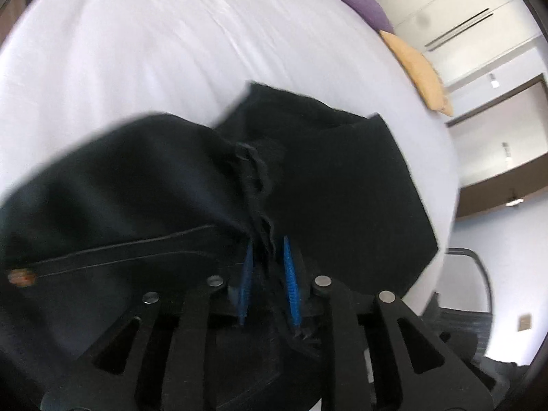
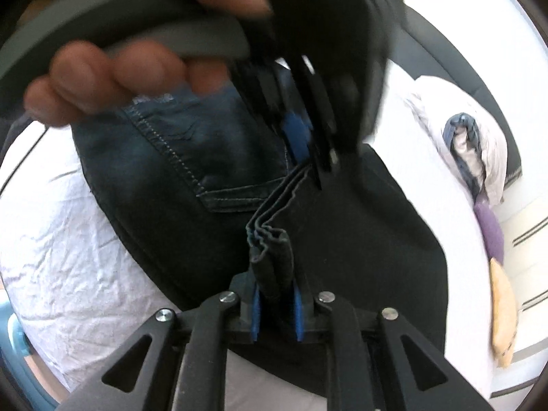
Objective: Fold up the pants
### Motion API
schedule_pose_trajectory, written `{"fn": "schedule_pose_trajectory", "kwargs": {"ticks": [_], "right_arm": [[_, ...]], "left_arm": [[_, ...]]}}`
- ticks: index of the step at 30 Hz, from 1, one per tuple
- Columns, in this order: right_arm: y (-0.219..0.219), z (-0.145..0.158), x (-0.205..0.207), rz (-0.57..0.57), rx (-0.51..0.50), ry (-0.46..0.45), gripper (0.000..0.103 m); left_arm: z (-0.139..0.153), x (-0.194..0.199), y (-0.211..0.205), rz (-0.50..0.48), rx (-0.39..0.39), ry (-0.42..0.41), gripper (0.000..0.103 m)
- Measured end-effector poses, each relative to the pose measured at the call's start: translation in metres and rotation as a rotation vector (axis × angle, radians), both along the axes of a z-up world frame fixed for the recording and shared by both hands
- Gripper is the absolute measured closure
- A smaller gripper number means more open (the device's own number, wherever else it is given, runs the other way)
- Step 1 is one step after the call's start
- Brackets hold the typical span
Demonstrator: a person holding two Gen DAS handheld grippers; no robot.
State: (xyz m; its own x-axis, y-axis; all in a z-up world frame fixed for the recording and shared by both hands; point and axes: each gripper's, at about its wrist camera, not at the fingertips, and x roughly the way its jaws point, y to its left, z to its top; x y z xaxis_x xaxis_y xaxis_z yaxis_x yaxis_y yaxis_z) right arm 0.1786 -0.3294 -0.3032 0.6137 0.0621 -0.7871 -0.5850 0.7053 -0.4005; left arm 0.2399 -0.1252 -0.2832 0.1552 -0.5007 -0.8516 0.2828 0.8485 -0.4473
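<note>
Dark, perhaps navy pants (image 2: pixel 164 171); white bedsheet (image 1: pixel 154 51).

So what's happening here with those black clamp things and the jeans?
A person is folding dark pants on a white bed, using a handheld gripper in each hand. The right gripper is clamped on a bunched edge of the fabric, and the left gripper pinches the cloth close by. The pants are lifted and partly doubled over, so the fold is mid-way.

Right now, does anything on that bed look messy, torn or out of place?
Nothing looks damaged. The dark pants hang bunched between the two tongs, the right tongs pinching several stacked layers and the left tongs a frayed-looking edge. The white sheet under them is heavily wrinkled. A purple cushion and a yellow cushion lie at the bed's edge.
</note>
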Motion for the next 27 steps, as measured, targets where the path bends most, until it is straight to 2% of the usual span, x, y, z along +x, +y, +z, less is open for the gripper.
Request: {"fn": "schedule_pose_trajectory", "kwargs": {"ticks": [3,4,5,7,8,11,12,14,17,19,20,22,23,24,25,27], "right_arm": [[-0.01,0.006,0.009,-0.038,0.069,0.052,0.079],[-0.018,0.011,0.013,-0.054,0.107,0.085,0.066],[-0.024,0.016,0.015,-0.063,0.141,0.111,0.047],[-0.049,0.039,0.019,-0.075,0.29,0.195,0.032],[-0.064,0.051,0.023,-0.085,0.359,0.216,0.03],[-0.128,0.083,0.053,-0.179,0.591,0.283,0.03],[-0.144,0.087,0.06,-0.214,0.645,0.283,0.03],[-0.209,0.091,0.102,-0.357,0.843,0.307,0.03],[-0.262,0.075,0.156,-0.437,1.063,0.393,0.031],[-0.283,0.043,0.206,-0.434,1.276,0.533,0.031],[-0.287,0.027,0.221,-0.455,1.338,0.581,0.031],[-0.29,-0.004,0.241,-0.499,1.392,0.647,0.031],[-0.294,-0.025,0.253,-0.524,1.42,0.708,0.031],[-0.294,-0.037,0.253,-0.544,1.433,0.744,0.035],[-0.297,-0.051,0.254,-0.557,1.449,0.784,0.046],[-0.301,-0.054,0.242,-0.508,1.47,0.798,0.048]], "left_arm": [[0.018,0.001,0.016,0.06,0.085,-0.064,0.083],[0.025,0.001,0.018,0.066,0.076,-0.083,0.083],[0.033,-0.001,0.017,0.064,0.05,-0.105,0.083],[0.045,-0.007,0.005,0.037,0.001,-0.139,0.083],[0.047,-0.009,-0.002,0.019,-0.03,-0.15,0.083],[0.035,-0.015,-0.028,-0.01,-0.121,-0.118,0.083],[0.027,-0.017,-0.04,-0.015,-0.122,-0.1,0.083],[0.012,-0.027,-0.05,-0.025,-0.135,-0.071,0.083],[-0.011,-0.032,-0.06,-0.035,-0.139,-0.046,0.083],[-0.021,-0.035,-0.06,-0.023,-0.163,-0.037,0.083],[-0.023,-0.033,-0.055,-0.018,-0.182,-0.031,0.083],[-0.028,-0.028,-0.047,-0.014,-0.213,-0.01,0.083],[-0.03,-0.027,-0.044,-0.016,-0.225,-0.003,0.083],[-0.034,-0.026,-0.041,-0.016,-0.239,0.006,0.083],[-0.036,-0.024,-0.037,-0.013,-0.253,0.013,0.083],[-0.04,-0.023,-0.03,-0.005,-0.286,0.019,0.083]]}}
